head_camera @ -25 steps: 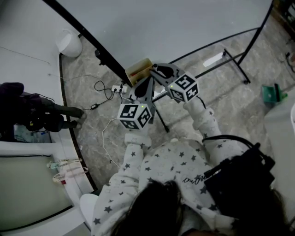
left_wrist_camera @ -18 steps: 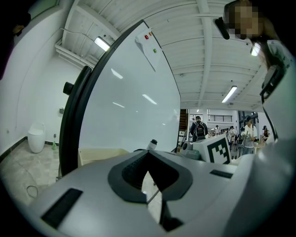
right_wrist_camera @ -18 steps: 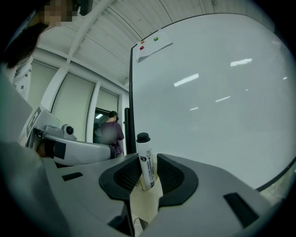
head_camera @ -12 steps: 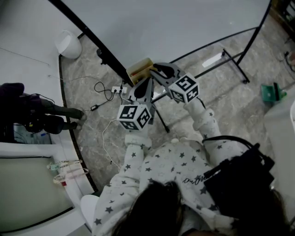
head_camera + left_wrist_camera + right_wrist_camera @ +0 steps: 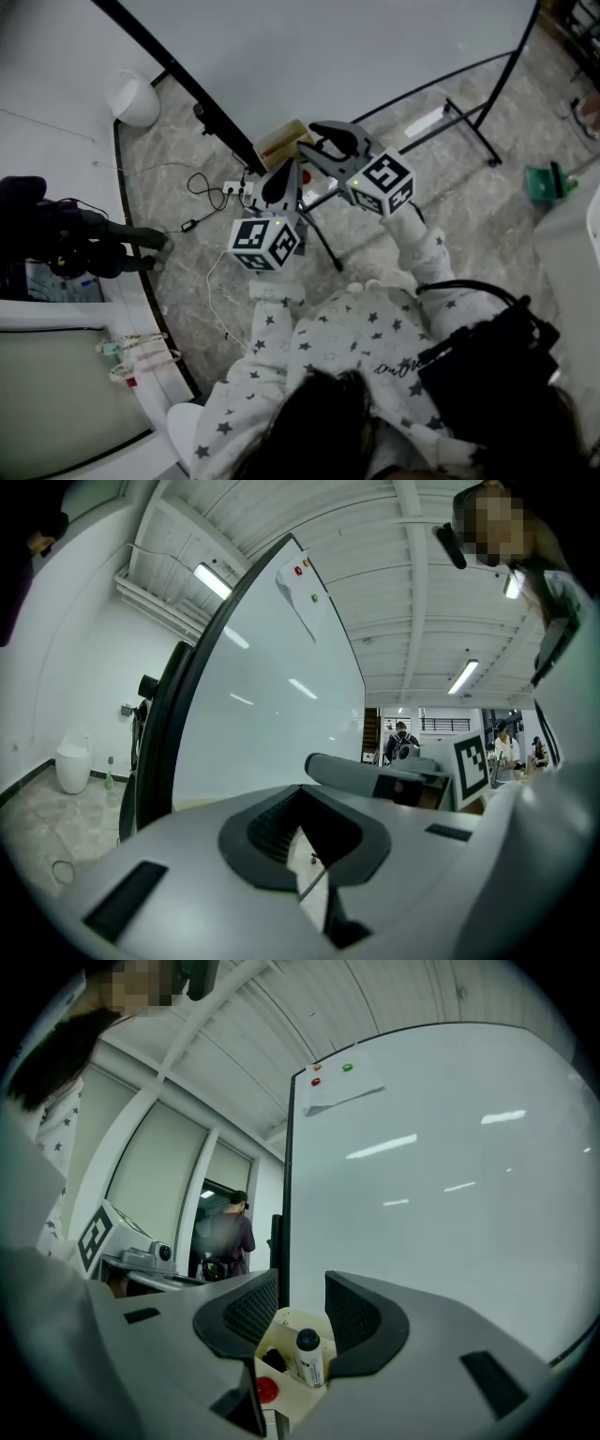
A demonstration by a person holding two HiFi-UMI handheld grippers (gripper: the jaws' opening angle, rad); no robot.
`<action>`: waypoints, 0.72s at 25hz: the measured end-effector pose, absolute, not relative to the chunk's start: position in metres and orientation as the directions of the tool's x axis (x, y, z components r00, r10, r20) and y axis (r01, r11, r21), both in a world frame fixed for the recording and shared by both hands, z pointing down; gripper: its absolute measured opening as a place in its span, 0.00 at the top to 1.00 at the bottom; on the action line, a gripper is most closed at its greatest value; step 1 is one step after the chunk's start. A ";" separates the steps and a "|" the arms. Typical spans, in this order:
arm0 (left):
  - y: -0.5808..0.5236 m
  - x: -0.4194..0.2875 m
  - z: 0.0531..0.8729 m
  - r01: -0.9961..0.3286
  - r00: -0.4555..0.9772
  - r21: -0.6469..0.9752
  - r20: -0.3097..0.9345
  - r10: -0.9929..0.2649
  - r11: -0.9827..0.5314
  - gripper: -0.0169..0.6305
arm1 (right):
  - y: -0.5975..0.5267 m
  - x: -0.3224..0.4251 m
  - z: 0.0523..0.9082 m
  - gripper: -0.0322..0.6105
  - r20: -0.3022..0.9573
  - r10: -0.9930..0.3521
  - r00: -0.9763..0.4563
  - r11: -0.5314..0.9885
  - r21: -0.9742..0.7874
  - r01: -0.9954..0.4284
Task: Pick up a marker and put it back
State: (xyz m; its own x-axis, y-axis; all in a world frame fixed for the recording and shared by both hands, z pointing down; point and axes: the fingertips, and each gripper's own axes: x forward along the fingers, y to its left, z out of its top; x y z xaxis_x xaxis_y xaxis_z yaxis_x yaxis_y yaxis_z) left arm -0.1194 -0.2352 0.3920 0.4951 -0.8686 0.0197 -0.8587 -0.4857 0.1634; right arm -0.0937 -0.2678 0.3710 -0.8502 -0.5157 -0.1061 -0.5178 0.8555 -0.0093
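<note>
A cream marker holder hangs at the lower edge of the whiteboard. In the right gripper view a white marker with a black cap stands upright in that holder, beside a red cap. My right gripper straddles the marker; its jaws are opening and the pads stand apart from it. In the head view the right gripper sits at the holder. My left gripper is just below it, jaws drawn together with nothing between them.
The whiteboard's black stand legs cross the marble floor. Cables and a power strip lie left of the grippers. A white bin stands at the far left, a green object at the right. A person stands in the background.
The right gripper's jaws have spread wider around the holder. The left gripper has slipped a little down and to the left.
</note>
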 end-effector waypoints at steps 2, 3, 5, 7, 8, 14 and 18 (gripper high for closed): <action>-0.229 -0.115 0.382 -0.856 0.501 0.152 0.013 -0.865 -0.493 0.97 | -0.258 -0.088 0.359 0.70 -0.105 -0.510 -0.854 0.859 -0.012 -0.511; -0.226 -0.112 0.376 -0.855 0.505 0.145 0.010 -0.863 -0.499 0.97 | -0.253 -0.085 0.354 0.70 -0.108 -0.509 -0.854 0.860 -0.018 -0.510; -0.220 -0.106 0.365 -0.847 0.519 0.132 0.000 -0.855 -0.514 0.97 | -0.246 -0.078 0.342 0.77 -0.120 -0.516 -0.848 0.856 -0.020 -0.517; -0.216 -0.101 0.353 -0.838 0.534 0.122 -0.018 -0.845 -0.532 0.97 | -0.240 -0.073 0.332 0.83 -0.130 -0.521 -0.844 0.852 -0.013 -0.524; -0.215 -0.100 0.348 -0.834 0.540 0.117 -0.026 -0.841 -0.539 0.97 | -0.238 -0.073 0.327 0.83 -0.136 -0.518 -0.845 0.853 -0.013 -0.521; -0.204 -0.089 0.322 -0.822 0.563 0.078 -0.045 -0.825 -0.565 0.97 | -0.224 -0.070 0.307 0.91 -0.149 -0.499 -0.853 0.864 -0.013 -0.503; -0.202 -0.089 0.321 -0.824 0.562 0.057 -0.043 -0.826 -0.564 0.97 | -0.222 -0.070 0.309 0.94 -0.142 -0.496 -0.857 0.867 -0.016 -0.499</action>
State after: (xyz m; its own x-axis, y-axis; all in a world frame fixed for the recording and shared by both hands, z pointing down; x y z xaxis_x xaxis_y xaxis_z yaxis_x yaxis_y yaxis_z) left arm -0.0894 -0.2021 0.3206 0.5623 -0.8258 -0.0428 -0.8238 -0.5639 0.0572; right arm -0.0704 -0.2225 0.3086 -0.8568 -0.4955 -0.1425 -0.4985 0.8667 -0.0164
